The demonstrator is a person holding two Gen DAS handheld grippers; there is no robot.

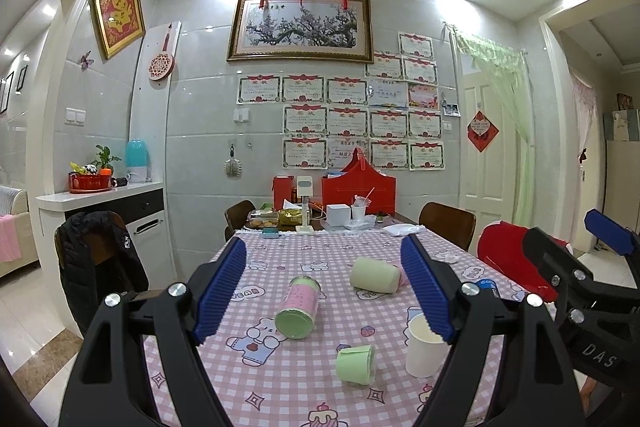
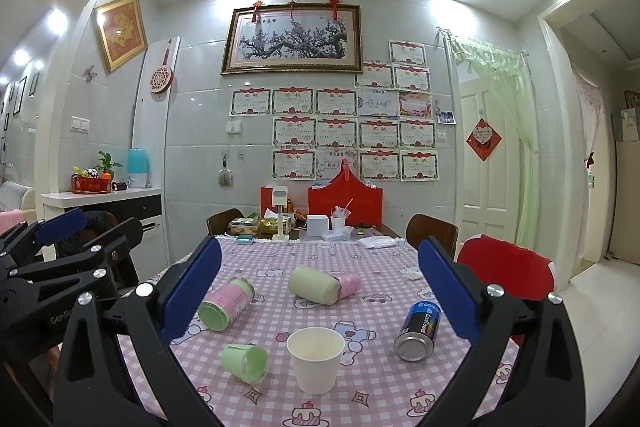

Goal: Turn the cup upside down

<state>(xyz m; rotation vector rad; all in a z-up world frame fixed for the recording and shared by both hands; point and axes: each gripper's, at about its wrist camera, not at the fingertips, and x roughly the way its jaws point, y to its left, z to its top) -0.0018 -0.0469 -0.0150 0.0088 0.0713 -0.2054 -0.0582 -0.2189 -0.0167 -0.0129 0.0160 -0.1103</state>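
Observation:
A white paper cup stands upright, mouth up, on the pink checked tablecloth near the front edge; it also shows in the left wrist view, partly behind my left gripper's right finger. My right gripper is open and empty, held above and before the cup. My left gripper is open and empty, to the left of the cup. Each gripper shows at the edge of the other's view.
A small green cup lies on its side left of the white cup. A pink and green canister, a pale green cup and a blue can also lie on the table. Boxes and red bags crowd the far end. Chairs surround it.

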